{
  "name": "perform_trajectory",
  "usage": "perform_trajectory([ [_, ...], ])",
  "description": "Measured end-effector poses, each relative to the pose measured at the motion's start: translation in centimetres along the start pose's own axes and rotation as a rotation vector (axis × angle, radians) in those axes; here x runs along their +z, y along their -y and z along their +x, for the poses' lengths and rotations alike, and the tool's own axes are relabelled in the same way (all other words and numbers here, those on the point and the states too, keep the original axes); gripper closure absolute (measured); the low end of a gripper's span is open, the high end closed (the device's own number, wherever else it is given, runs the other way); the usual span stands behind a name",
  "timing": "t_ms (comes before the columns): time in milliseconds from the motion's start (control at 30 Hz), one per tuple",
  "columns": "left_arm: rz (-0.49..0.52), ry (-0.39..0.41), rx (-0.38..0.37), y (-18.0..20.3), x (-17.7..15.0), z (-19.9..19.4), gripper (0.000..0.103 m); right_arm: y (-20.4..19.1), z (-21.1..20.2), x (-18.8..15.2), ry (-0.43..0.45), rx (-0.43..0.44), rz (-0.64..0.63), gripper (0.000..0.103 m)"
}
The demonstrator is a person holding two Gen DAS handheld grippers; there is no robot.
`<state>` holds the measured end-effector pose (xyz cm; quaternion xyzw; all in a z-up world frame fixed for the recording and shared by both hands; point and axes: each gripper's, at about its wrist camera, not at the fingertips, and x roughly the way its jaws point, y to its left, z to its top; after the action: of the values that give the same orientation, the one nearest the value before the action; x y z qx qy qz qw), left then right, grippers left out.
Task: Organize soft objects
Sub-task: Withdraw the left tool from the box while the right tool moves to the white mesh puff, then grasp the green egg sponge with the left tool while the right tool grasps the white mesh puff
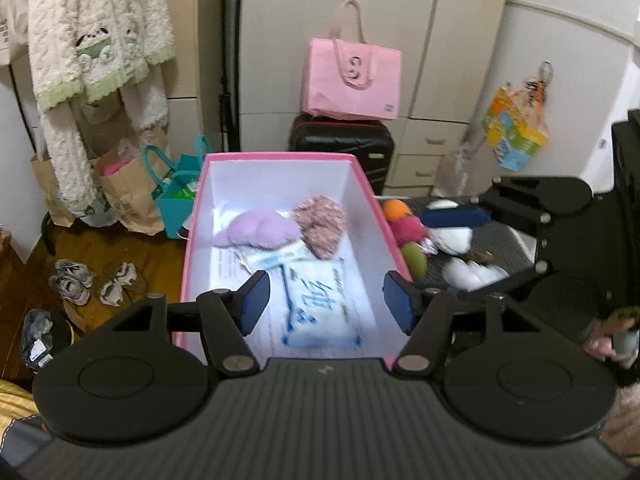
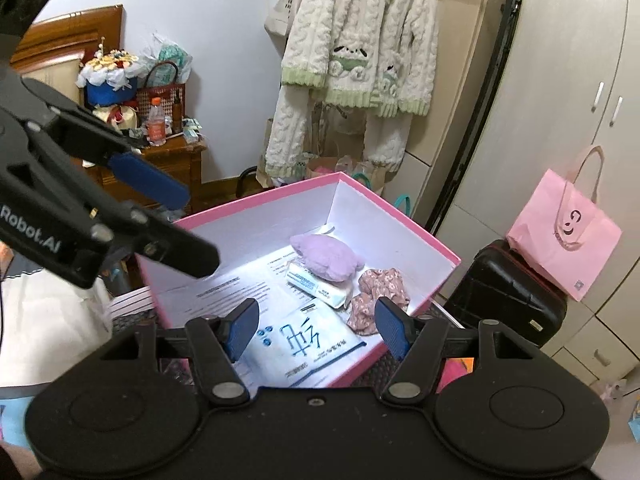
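Both grippers, left point(image 1: 326, 300) and right point(image 2: 316, 330), hang spread and empty above the tissue pack point(image 1: 318, 306) in the pink box point(image 1: 192, 256).

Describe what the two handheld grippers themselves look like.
Both match: the left gripper and right gripper have matte black ribbed bodies, round black side discs, black linkage arms with silver pivot pins, and flat blue finger pads. White "Robot.AI" lettering marks one housing. No cables visible.

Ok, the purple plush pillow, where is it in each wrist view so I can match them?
Left wrist: purple plush pillow lies left of centre inside the pink box, toward its far end, left of the floral fabric bundle.
Right wrist: pillow sits near the box's far corner, above and left of the bundle.
Shared landmark: the pink tote bag.
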<state>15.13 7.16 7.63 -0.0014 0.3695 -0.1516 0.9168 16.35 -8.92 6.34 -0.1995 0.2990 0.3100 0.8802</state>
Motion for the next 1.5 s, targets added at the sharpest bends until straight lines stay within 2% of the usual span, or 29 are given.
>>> perform_trajectory([
  [267,0.067,0.006,-0.040,3.0,-1.8,-3.4,0.038,0.5,-6.2,-2.4,0.045,0.018,0.026,0.033],
  [467,0.175,0.023,-0.069,6.7,-3.4,-5.0,0.035,1.6,-10.5,-5.5,0.098,-0.022,0.070,0.032],
  [600,0.233,0.017,-0.086,9.0,-4.3,-4.9,0.034,2.3,-12.4,-7.6,0.114,-0.042,0.090,0.032],
  [733,0.256,-0.025,-0.124,10.7,-5.0,-3.4,0.034,3.1,-13.4,-10.0,0.113,-0.045,0.124,0.031],
  [967,0.245,-0.096,-0.200,12.5,-5.6,0.1,0.034,4.5,-12.8,-14.0,0.085,-0.025,0.173,0.029],
  [1100,0.246,-0.098,-0.214,13.5,-5.2,1.8,0.034,5.8,-11.5,-15.9,0.059,-0.011,0.200,0.028],
  [1400,0.253,0.009,-0.085,16.3,-4.5,6.1,0.035,9.0,-7.2,-18.8,0.042,0.003,0.200,0.026],
  [1500,0.236,0.014,-0.055,16.8,-4.1,8.1,0.036,9.7,-5.1,-19.2,0.030,-0.003,0.177,0.026],
])
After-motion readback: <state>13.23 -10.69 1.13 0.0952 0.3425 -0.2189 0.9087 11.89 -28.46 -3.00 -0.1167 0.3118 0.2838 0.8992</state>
